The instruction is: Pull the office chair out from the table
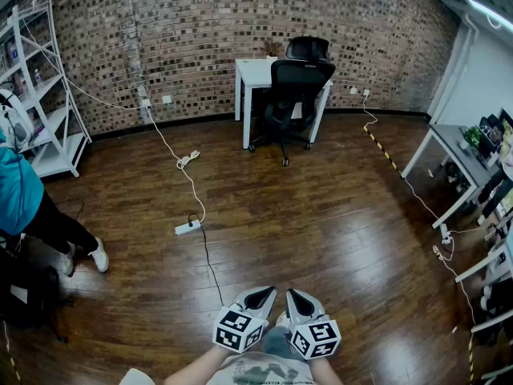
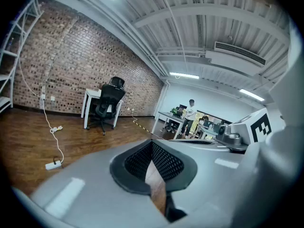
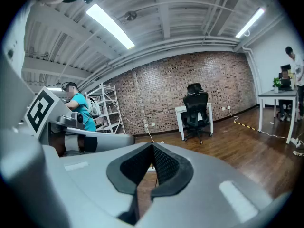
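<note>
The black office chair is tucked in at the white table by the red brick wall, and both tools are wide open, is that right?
No: both tools are shut and empty. The left gripper view shows the left tool closed, and the right gripper view shows the right tool likewise. The black office chair is tucked in at the white table by the red brick wall.
</note>
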Demonstrator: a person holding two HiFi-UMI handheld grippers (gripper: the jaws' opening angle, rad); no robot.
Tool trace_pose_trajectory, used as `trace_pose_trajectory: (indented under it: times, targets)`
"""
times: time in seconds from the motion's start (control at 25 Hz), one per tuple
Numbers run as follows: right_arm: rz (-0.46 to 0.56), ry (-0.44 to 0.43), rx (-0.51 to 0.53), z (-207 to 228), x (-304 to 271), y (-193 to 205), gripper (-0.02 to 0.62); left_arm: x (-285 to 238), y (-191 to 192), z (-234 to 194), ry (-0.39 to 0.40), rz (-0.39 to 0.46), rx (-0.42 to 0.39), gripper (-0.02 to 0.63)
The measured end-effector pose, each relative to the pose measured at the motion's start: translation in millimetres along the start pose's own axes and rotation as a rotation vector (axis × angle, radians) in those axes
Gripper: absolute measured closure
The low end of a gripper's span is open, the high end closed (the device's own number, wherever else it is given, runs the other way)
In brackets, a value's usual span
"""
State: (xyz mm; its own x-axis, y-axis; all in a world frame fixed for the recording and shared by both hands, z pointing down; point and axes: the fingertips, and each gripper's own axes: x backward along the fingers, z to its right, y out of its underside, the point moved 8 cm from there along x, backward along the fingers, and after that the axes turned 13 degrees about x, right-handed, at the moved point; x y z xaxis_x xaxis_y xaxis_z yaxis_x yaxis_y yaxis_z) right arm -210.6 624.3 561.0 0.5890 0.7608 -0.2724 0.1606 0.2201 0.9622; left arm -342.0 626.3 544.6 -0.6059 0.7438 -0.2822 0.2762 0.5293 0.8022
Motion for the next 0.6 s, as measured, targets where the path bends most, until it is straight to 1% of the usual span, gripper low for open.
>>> trace_pose_trajectory:
  times: [0.2, 0.4, 0.52, 0.6]
  targets:
    - [0.023, 0.011, -0.003, 80, -34, -20, 0.595, -71, -42, -3, -0.047, 0.007, -0.042, 0.594]
    - [0.076, -0.018, 0.012, 158, -56, -51, 0.595, -145, -88, 12, -0.060, 0.038, -0.047, 0.594]
    - [0.105, -0.016, 0.003, 198, -66, -61, 0.595, -188, -104, 23, -0.055, 0.037, -0.064, 0.594]
    - [0.119, -0.016, 0.009, 224, -69, -67, 0.595, -214, -112, 32, -0.052, 0.024, -0.089, 0.594]
